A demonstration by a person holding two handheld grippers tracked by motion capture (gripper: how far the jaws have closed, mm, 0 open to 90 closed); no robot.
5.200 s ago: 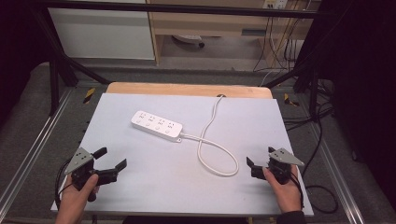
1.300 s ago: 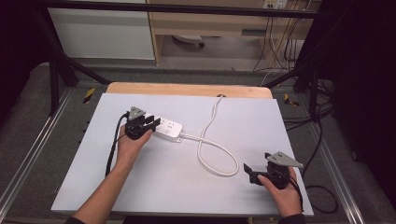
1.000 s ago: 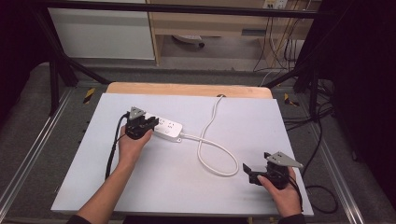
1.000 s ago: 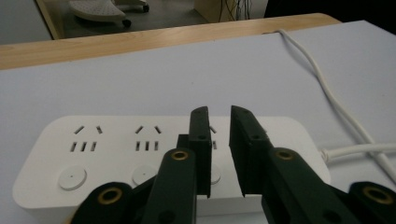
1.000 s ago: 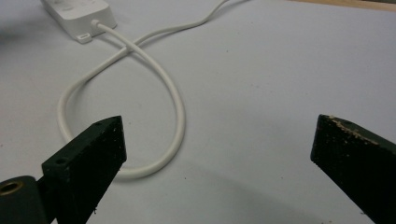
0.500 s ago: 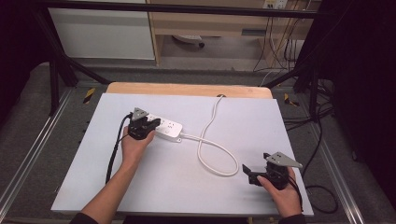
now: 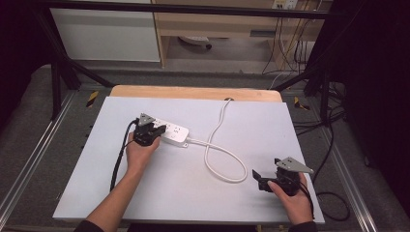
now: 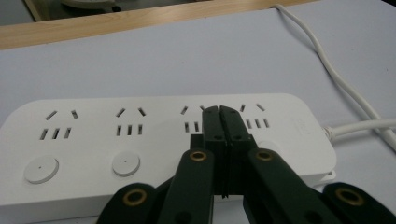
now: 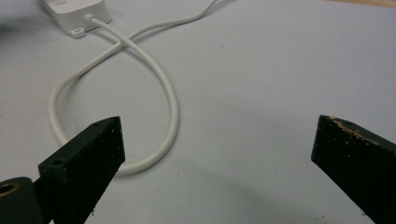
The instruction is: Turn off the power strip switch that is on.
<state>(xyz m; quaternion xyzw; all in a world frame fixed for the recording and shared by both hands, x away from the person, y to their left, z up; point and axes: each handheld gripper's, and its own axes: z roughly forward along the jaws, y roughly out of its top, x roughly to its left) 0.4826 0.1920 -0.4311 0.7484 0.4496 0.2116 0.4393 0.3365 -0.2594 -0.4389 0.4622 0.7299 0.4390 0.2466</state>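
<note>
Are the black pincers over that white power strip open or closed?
Closed: the left gripper's jaws press together, nothing between, above the white power strip.

Even overhead light fell softly on the pale grey rectangular table (image 7: 193,193); surroundings stayed dark, and close-up black jaws blurred slightly.

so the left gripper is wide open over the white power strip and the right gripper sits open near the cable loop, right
Not quite. The left gripper is shut, its jaws pressed together over the white power strip, as the left gripper view shows. The rest holds: the right gripper sits open near the cable loop.
</note>
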